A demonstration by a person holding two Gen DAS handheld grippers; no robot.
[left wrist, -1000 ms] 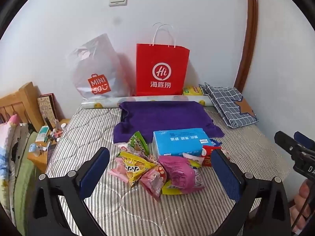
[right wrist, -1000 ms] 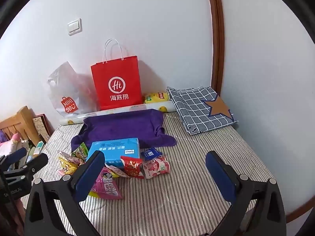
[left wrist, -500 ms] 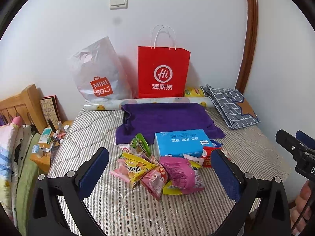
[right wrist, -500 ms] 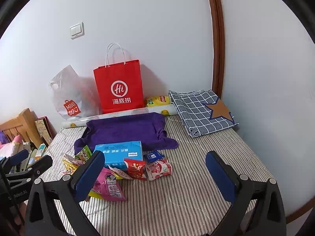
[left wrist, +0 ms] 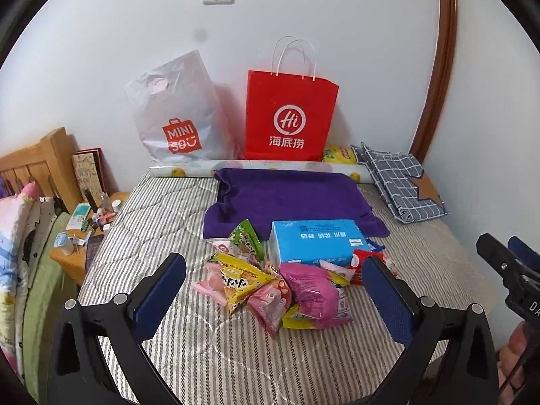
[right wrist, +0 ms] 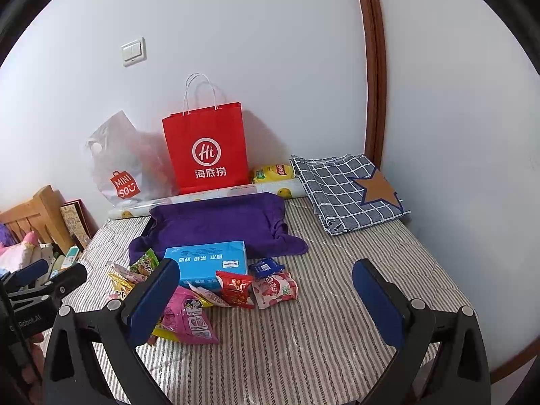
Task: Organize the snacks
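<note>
A heap of snack packets (left wrist: 270, 283) lies on the striped mattress (left wrist: 162, 222), in front of a blue box (left wrist: 315, 241). The heap has pink, yellow, green and red packets; it also shows in the right wrist view (right wrist: 216, 290). My left gripper (left wrist: 273, 290) is open and empty, held above the near side of the heap. My right gripper (right wrist: 266, 300) is open and empty, above the mattress just right of the heap. The blue box (right wrist: 209, 261) rests on the edge of a purple cloth (right wrist: 216, 226).
A red paper bag (left wrist: 287, 118) and a white plastic bag (left wrist: 175, 118) stand against the back wall. A folded checked cloth (left wrist: 401, 182) lies at the back right. A wooden bedside table (left wrist: 84, 233) with small items is on the left.
Both views have tilted slightly down, so the bags and snacks sit lower in frame. Both grippers stay open and nothing on the mattress has moved.
</note>
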